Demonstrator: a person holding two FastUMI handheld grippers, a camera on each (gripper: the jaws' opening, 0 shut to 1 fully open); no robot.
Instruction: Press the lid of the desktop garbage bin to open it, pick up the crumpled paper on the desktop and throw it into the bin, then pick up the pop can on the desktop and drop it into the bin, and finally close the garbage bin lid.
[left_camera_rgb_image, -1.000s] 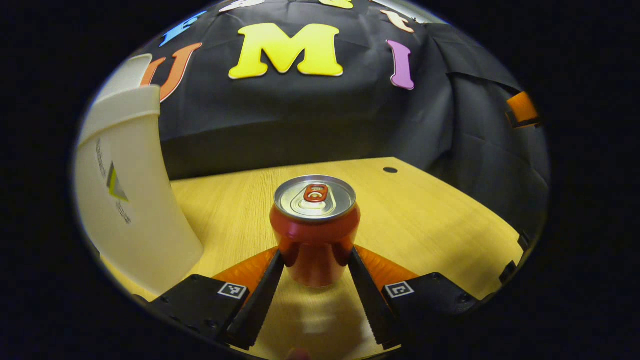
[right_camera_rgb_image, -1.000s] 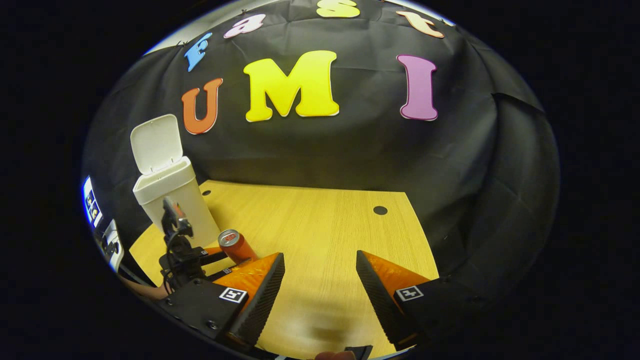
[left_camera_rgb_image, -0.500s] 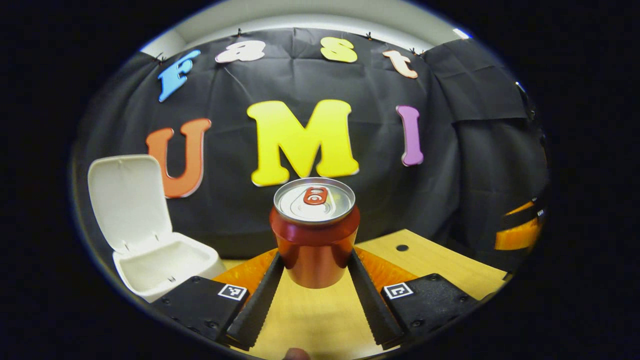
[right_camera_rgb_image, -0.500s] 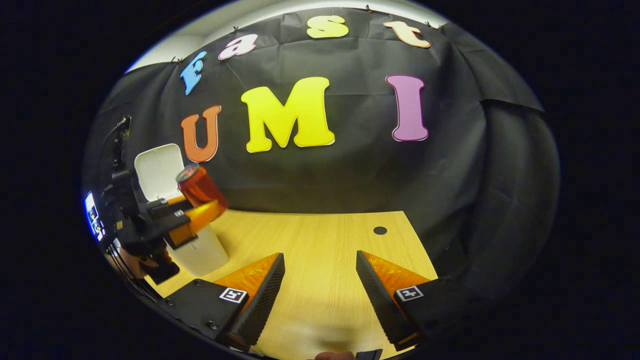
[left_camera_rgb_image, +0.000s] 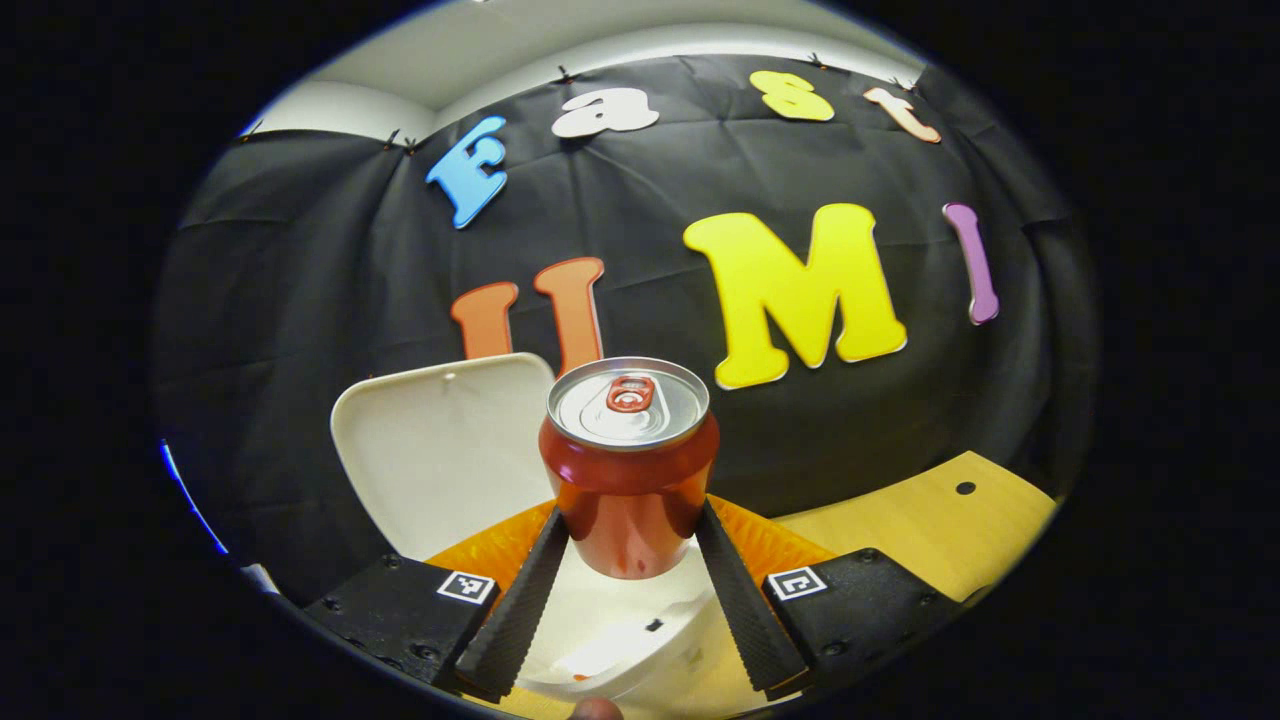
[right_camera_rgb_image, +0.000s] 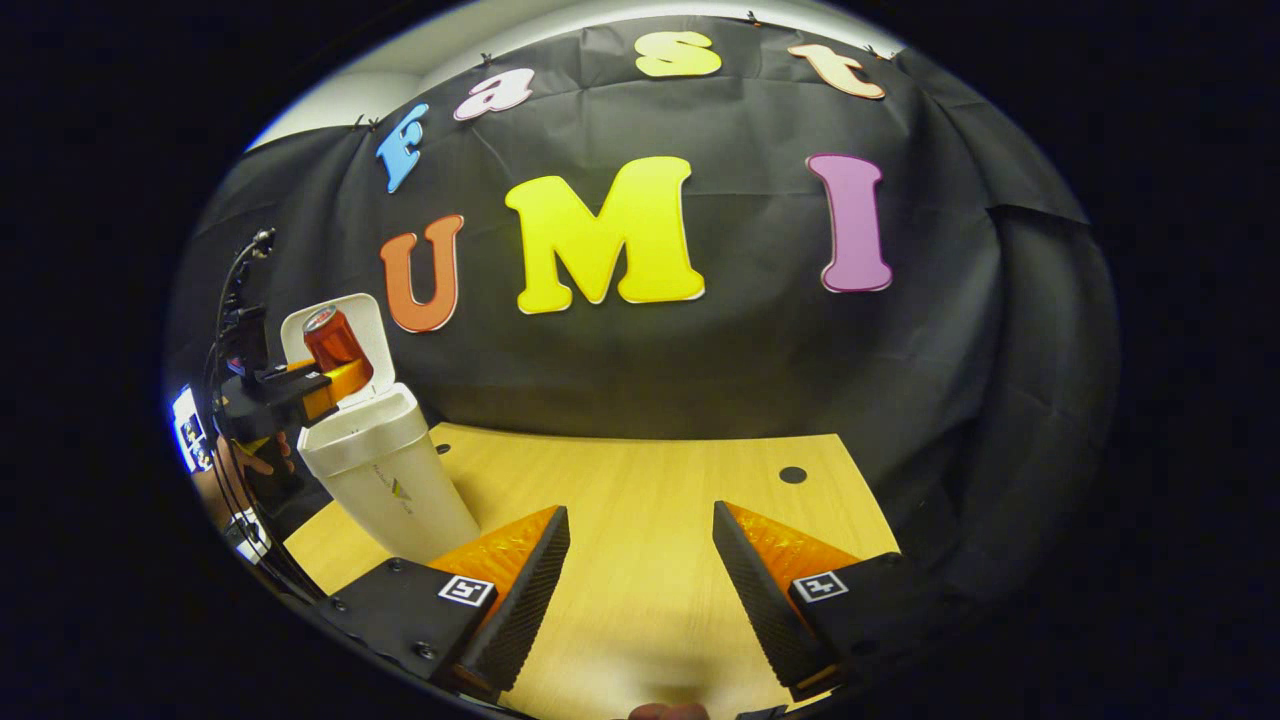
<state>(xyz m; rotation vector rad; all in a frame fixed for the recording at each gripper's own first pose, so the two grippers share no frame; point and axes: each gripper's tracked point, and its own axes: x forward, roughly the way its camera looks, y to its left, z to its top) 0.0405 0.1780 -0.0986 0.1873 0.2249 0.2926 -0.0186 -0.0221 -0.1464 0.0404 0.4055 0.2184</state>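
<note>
Over the open bin (left_camera_rgb_image: 640, 640) now, up from the desk, my left gripper (left_camera_rgb_image: 630, 545) clamps the can (left_camera_rgb_image: 630, 470), ready to drop; right gripper (right_camera_rgb_image: 640, 570) idles agape.

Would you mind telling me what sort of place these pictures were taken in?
Most likely a small recording booth: a black cloth wall backs a wooden desktop, where a white bin stands open and the left tool holds a pop can.

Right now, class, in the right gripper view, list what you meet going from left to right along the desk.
The person's hand → the left gripper holding the pop can → the bin with its lid up → the small dark hole in the desk.
</note>
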